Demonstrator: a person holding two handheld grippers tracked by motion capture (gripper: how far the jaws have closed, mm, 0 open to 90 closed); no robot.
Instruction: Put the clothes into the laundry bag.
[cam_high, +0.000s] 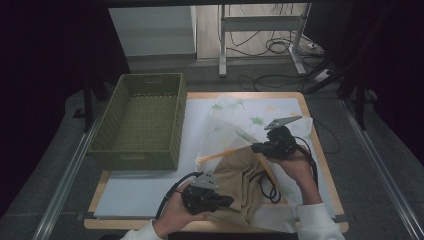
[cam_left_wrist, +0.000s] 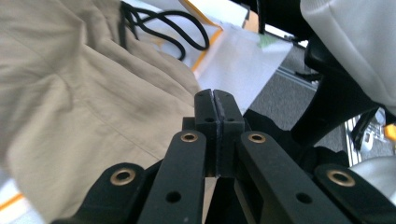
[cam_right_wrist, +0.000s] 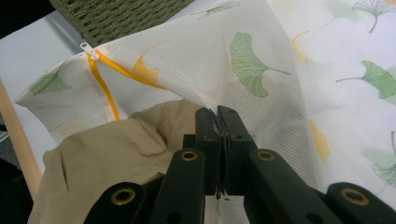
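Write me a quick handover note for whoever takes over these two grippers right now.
Right gripper: shut on the leaf-print bag, pinching its flap and holding the mouth lifted open.
Left gripper: jaws together at the edge of the tan cloth; whether any fabric is pinched between them is unclear.
Cloth lies half in the bag's mouth, the rest bunched on the table by the left hand. Bag's orange zipper is open. Green basket sits at back left, nothing in it.
Done: bag opened, cloth started in.
Left, probably: push the rest of the cloth in, then zip the bag.
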